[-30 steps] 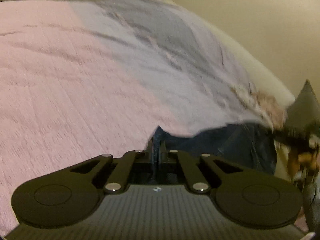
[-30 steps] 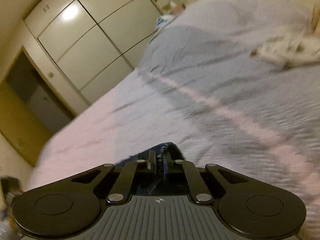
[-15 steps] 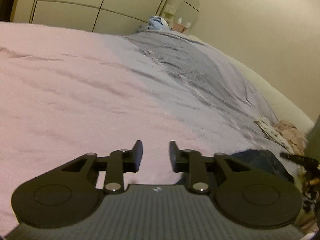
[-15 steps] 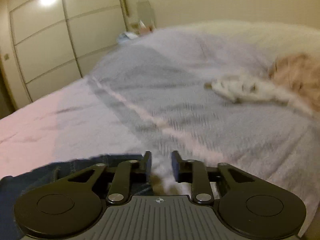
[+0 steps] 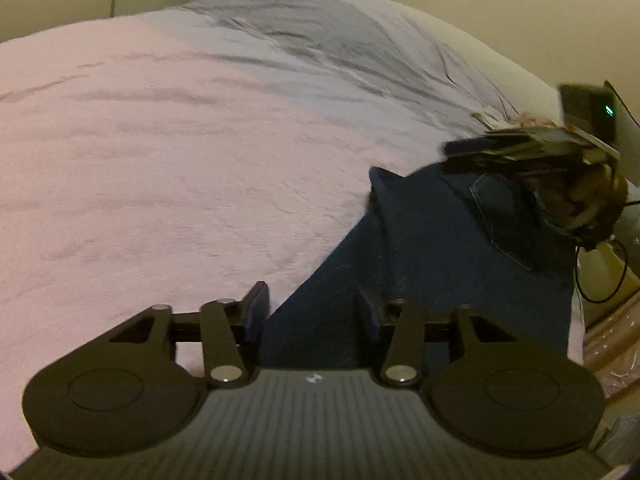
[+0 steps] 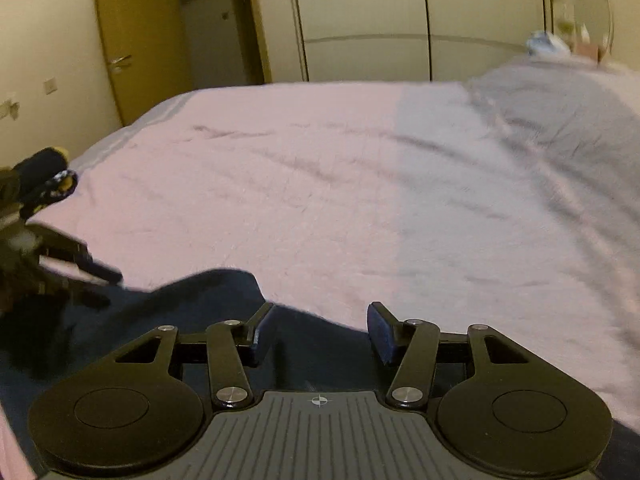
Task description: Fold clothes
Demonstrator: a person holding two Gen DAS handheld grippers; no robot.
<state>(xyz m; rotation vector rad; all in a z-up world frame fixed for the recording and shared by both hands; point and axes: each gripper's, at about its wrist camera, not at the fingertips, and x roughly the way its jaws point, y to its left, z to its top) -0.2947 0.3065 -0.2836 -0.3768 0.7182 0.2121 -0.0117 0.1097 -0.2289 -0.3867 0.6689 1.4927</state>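
My left gripper [image 5: 310, 308] hangs over the near edge of the jeans [image 5: 432, 256], its jaws apart after closing a little just now; the dark denim lies under the gap, but the pads press on nothing. To their left the pink bedspread [image 5: 160, 160] runs off wide and bare, greying toward the far side. The jeans lie flat on the bed, a back pocket [image 5: 504, 216] showing. At the right of that view my right gripper [image 5: 520, 148] and hand [image 5: 588, 196] are blurred and half cut off by the frame (I cannot make out the fingers there).

From the right wrist, my left gripper [image 6: 80, 276] is a dark smear at the left edge over the jeans [image 6: 192, 300], which run under my own rig and out of sight. My right gripper [image 6: 320, 328] has its jaws wide, having just been opening, with only denim edge and bedspread [image 6: 360, 200] beyond them. Behind stand a door [image 6: 132, 40] and wardrobe [image 6: 400, 20], soft with blur.
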